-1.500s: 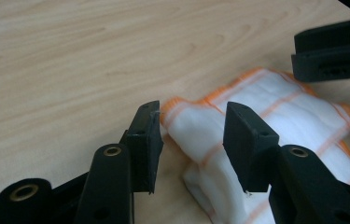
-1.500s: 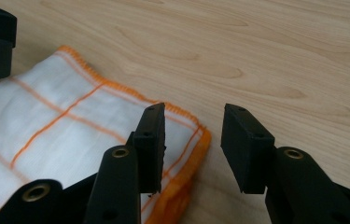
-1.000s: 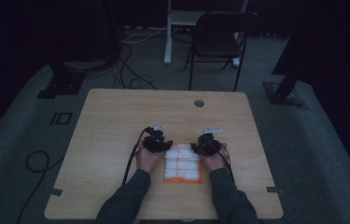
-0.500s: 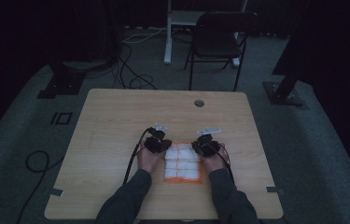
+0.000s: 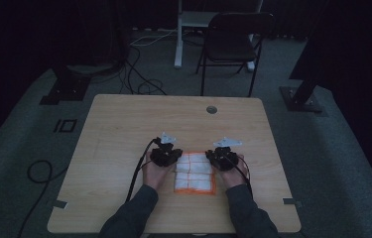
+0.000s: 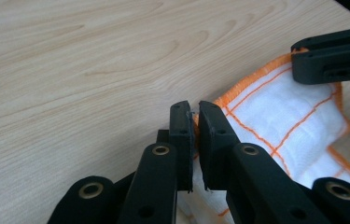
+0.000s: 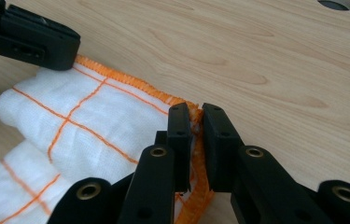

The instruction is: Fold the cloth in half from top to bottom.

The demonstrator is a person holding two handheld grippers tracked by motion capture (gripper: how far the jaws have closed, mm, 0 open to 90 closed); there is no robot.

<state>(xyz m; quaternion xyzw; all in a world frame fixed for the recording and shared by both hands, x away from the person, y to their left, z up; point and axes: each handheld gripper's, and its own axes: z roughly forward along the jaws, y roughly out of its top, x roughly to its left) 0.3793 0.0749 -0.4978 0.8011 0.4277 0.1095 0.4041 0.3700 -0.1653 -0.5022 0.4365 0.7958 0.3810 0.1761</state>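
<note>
A white cloth (image 5: 194,172) with orange grid lines and an orange hem lies folded on the wooden table (image 5: 124,129), near its front edge. My left gripper (image 5: 173,154) is shut on the cloth's far left corner (image 6: 194,119). My right gripper (image 5: 213,155) is shut on the far right corner (image 7: 194,113). In the left gripper view, the cloth (image 6: 284,116) spreads to the right, and the right gripper's black jaw tips (image 6: 331,58) show at the upper right. In the right gripper view, the cloth (image 7: 84,121) bulges in a soft fold, with the left gripper's jaw tips (image 7: 32,42) at the upper left.
A round cable hole (image 5: 212,109) sits in the table near its far edge. A black chair (image 5: 233,44) and a white stand (image 5: 193,25) are on the floor beyond the table. Cables (image 5: 139,84) trail over the dark carpet.
Both grippers have shifted very slightly toward the person, still holding the cloth's far corners. The cloth looks the same.
</note>
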